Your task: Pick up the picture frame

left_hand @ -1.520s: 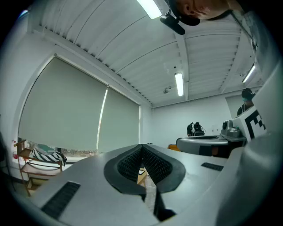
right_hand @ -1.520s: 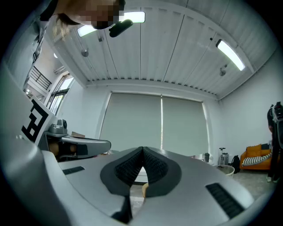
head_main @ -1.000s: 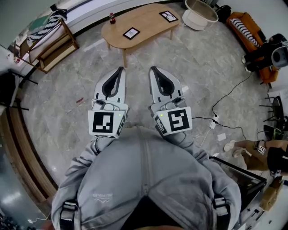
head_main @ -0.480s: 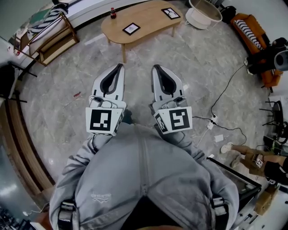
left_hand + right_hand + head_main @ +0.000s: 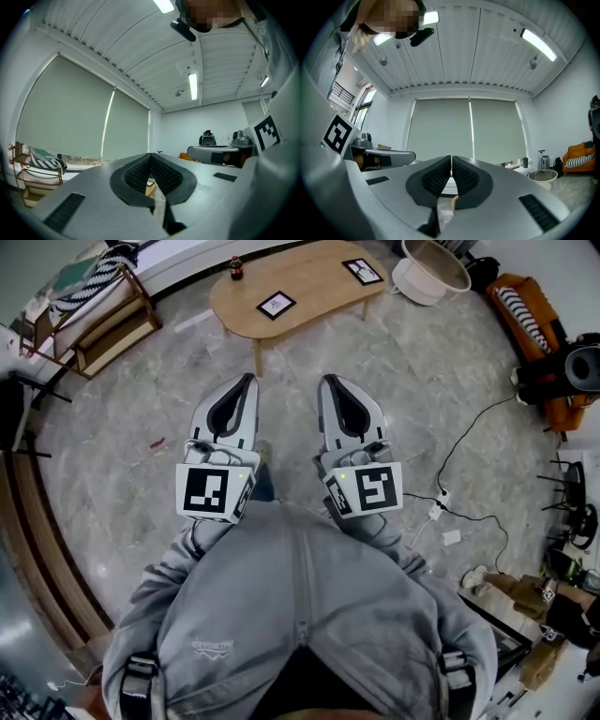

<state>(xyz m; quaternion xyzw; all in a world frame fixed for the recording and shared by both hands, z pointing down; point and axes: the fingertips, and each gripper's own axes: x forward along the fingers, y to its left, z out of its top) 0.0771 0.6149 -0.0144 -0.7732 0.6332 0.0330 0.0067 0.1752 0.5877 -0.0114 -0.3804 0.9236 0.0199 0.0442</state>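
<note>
- Broadly, little has changed in a second: the left hand-held gripper [image 5: 250, 381] and the right hand-held gripper [image 5: 326, 381] are side by side over the floor [image 5: 141, 465] as before, both pointing towards the table [image 5: 319, 282].
- The table has drifted a little up and to the right in the head view, and the small dark bottle [image 5: 236, 269] at its left end now lies closer to the top edge.
- At the lower right, another person's shoe [image 5: 476, 577] has slid further down the picture than it was.
- Both pairs of jaws are closed with nothing between them, then and now. Each gripper view shows its ribbed pads meeting at the tips.
- Two picture frames lie flat on the table, well apart from both grippers. The nearer picture frame [image 5: 276, 305] is towards the left-hand end and the farther picture frame [image 5: 363, 271] is near the right end.
- Only the head view shows the whole table, the cable and power strip [image 5: 441, 507] on the floor, and the person's grey top.
- The left gripper view adds a sliver of table and a frame seen through the gap below its pads. It also shows the wooden rack [image 5: 103, 329] at the left edge and the right gripper off to the right.
- The right gripper view alone shows the drawn roller blinds [image 5: 468, 131], with the white tub [image 5: 429, 268] and orange seat [image 5: 525, 306] at floor level on the right.
- Both gripper views take in the ceiling lights [image 5: 192, 86], which the head view never shows.
</note>
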